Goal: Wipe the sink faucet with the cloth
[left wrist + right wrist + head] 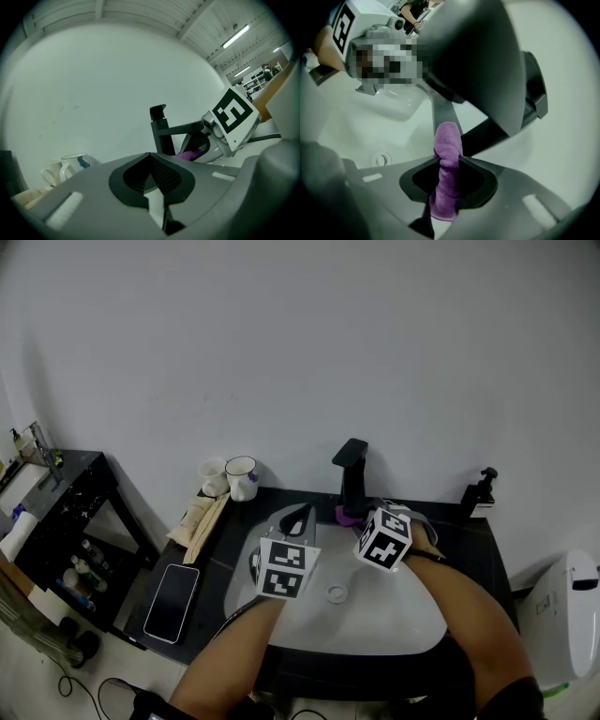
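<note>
**Head view:** Faucet [352,474] stands at the back of the sink [412,624]. Right tongs [360,518] are at the faucet's base, and the purple cloth [344,517] seems to touch it. Left tongs [297,520] hang just left of the faucet.

**Left gripper view:** Left tongs [151,180] are together with nothing between them. The faucet is ahead and apart from them.

**Right gripper view:** Right tongs [447,180] are clamped on the cloth, close under the faucet.

**Progress:** Wiping looks under way low on the faucet. The top and spout are likely still to do. Which parts are already wiped cannot be told.
</note>
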Motion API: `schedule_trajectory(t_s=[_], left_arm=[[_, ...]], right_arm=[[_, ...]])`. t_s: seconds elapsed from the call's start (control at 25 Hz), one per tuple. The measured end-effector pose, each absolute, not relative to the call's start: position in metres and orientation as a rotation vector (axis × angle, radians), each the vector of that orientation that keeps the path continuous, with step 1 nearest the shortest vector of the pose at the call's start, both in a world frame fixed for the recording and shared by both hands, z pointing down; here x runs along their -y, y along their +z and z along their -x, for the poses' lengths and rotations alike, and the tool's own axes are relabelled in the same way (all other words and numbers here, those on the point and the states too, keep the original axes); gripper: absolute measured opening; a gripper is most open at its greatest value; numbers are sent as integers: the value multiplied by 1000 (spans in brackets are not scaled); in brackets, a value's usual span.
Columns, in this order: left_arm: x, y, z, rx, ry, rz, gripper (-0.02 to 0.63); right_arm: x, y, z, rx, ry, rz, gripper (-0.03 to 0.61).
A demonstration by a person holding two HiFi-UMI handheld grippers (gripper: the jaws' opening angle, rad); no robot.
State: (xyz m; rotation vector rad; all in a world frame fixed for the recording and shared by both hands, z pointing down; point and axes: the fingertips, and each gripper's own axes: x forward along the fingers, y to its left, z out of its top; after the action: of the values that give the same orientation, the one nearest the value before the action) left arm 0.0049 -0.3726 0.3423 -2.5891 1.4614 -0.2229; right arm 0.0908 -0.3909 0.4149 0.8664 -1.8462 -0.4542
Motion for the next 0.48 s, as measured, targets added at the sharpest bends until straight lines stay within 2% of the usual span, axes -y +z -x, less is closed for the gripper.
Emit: schedule_trajectory(t_s=[0.48], left_arm=[[381,344,9,-1536,-176,2644,18]], right_arm=[[321,422,-86,1869,-587,-827,95]])
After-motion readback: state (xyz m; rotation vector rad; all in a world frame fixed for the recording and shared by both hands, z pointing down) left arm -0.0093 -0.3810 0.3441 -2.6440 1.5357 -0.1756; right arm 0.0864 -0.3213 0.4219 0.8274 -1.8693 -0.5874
